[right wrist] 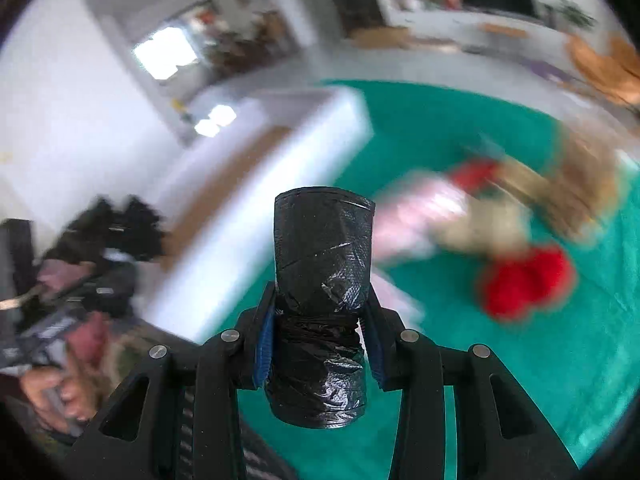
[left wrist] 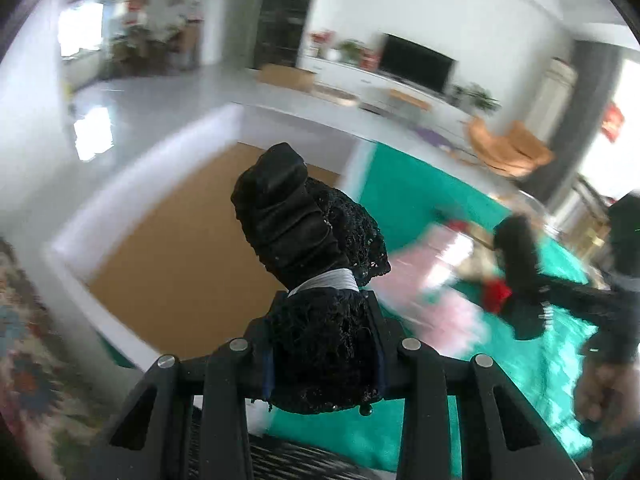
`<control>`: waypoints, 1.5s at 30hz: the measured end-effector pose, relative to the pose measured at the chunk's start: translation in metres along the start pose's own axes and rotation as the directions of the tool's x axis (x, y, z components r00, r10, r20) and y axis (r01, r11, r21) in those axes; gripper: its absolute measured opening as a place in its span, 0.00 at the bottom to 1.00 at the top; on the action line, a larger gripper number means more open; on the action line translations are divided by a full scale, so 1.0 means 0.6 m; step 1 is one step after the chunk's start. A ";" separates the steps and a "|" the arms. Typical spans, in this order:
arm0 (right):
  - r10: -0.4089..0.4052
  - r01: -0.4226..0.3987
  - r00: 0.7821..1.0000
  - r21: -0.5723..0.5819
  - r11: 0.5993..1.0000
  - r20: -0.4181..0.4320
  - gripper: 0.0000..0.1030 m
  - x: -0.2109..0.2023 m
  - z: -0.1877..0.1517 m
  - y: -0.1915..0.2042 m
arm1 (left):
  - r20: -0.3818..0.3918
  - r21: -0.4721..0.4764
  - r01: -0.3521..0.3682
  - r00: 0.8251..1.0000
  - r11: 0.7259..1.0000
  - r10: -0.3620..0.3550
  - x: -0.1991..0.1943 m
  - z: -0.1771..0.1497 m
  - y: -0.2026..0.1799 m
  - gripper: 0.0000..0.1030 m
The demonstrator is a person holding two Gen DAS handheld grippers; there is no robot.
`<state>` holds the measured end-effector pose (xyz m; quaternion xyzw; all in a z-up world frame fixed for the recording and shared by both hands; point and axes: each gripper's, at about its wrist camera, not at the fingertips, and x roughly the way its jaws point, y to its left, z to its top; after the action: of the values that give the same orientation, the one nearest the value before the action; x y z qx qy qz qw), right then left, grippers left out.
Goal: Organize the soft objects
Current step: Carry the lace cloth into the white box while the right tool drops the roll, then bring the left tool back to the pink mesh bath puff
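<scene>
A: What is held by the left gripper [left wrist: 320, 344]?

B: A black lace bundle [left wrist: 308, 264] bound with a pale band is clamped between its fingers, at the centre of the left wrist view. The upper part is smooth and glossy; lace is seen below and at the right side.

A: And the right gripper [right wrist: 318, 344]?

B: Its fingers are closed on a black plastic roll [right wrist: 322, 312], which is held upright at the centre of the right wrist view. Blue pads [right wrist: 264, 348] are pressed against its sides.

A: Where are the other soft things?

B: A teal cloth [right wrist: 440, 128] is spread over the surface at the right of both views. On it, blurred, a red soft item [right wrist: 524, 280], a pink fabric [right wrist: 416, 216] and a tan plush shape [right wrist: 576, 184] are seen close together in the right half of the right wrist view.

A: Anything beside the cloth?

B: A white-rimmed box [left wrist: 160, 184] with a brown inside is seen at the left centre of the left wrist view, just beside the teal cloth. A television [left wrist: 416, 62] is visible at the upper centre.
</scene>
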<state>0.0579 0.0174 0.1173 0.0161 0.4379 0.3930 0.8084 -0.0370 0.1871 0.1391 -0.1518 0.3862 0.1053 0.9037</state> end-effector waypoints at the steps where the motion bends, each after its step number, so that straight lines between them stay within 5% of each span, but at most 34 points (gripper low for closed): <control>1: 0.035 -0.035 0.999 -0.021 0.999 0.009 0.39 0.018 0.023 0.032 | 0.000 -0.011 -0.036 0.999 0.999 0.036 0.005 0.010 0.023 0.34; 5: 0.177 -0.175 0.984 -0.061 0.983 0.028 0.46 0.107 0.095 0.139 | -0.021 -0.056 -0.138 0.990 0.989 0.137 0.040 0.033 0.101 0.36; 6: 0.204 -0.204 0.979 -0.055 0.977 0.005 0.52 0.136 0.108 0.156 | -0.047 -0.076 -0.170 0.985 0.982 0.167 0.056 0.035 0.121 0.46; 7: 0.217 -0.217 0.976 -0.045 0.975 -0.014 0.70 0.156 0.113 0.166 | -0.073 -0.093 -0.182 0.982 0.979 0.175 0.069 0.036 0.134 0.65; 9: 0.203 -0.204 0.979 -0.037 0.978 -0.035 0.72 0.183 0.119 0.178 | -0.104 -0.135 -0.197 0.977 0.971 0.184 0.088 0.033 0.158 0.88; 14: 0.132 -0.131 0.991 -0.028 0.991 0.030 0.71 0.152 0.091 0.132 | -0.044 -0.148 -0.198 0.980 0.969 0.194 0.071 0.019 0.164 0.88; 20: -0.112 0.116 0.988 -0.027 0.993 0.108 0.71 0.064 -0.011 -0.025 | -0.007 -0.027 -0.038 0.999 0.999 0.038 0.032 -0.018 0.035 0.89; 25: -0.417 0.419 0.901 0.008 0.908 0.118 0.71 -0.012 -0.165 -0.187 | -0.087 0.114 0.145 0.987 0.983 -0.136 0.053 -0.068 -0.104 0.94; 28: -0.535 0.529 0.844 0.091 0.843 0.044 0.71 -0.055 -0.237 -0.286 | -0.178 0.208 0.190 0.972 0.960 -0.154 0.098 -0.104 -0.181 0.94; 32: -0.598 0.586 0.802 0.186 0.789 0.010 0.71 -0.103 -0.288 -0.354 | -0.275 0.311 0.173 0.958 0.935 -0.086 0.186 -0.148 -0.257 0.94; 37: -0.607 0.597 0.794 0.209 0.774 -0.020 0.73 -0.085 -0.305 -0.375 | -0.306 0.346 0.128 0.952 0.929 -0.017 0.268 -0.172 -0.297 0.94; 42: -0.639 0.632 0.769 0.151 0.760 -0.005 0.74 -0.068 -0.306 -0.363 | -0.308 0.337 0.164 0.950 0.927 -0.056 0.346 -0.131 -0.348 0.94; 45: -0.621 0.612 0.784 0.179 0.770 -0.010 0.76 -0.073 -0.305 -0.374 | -0.311 0.284 0.158 0.948 0.946 -0.065 0.390 -0.086 -0.368 0.94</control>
<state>0.0519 -0.2245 -0.0481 -0.0488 0.4311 0.0665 0.8985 0.1555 -0.0201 -0.0227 -0.0464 0.5199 -0.0316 0.8524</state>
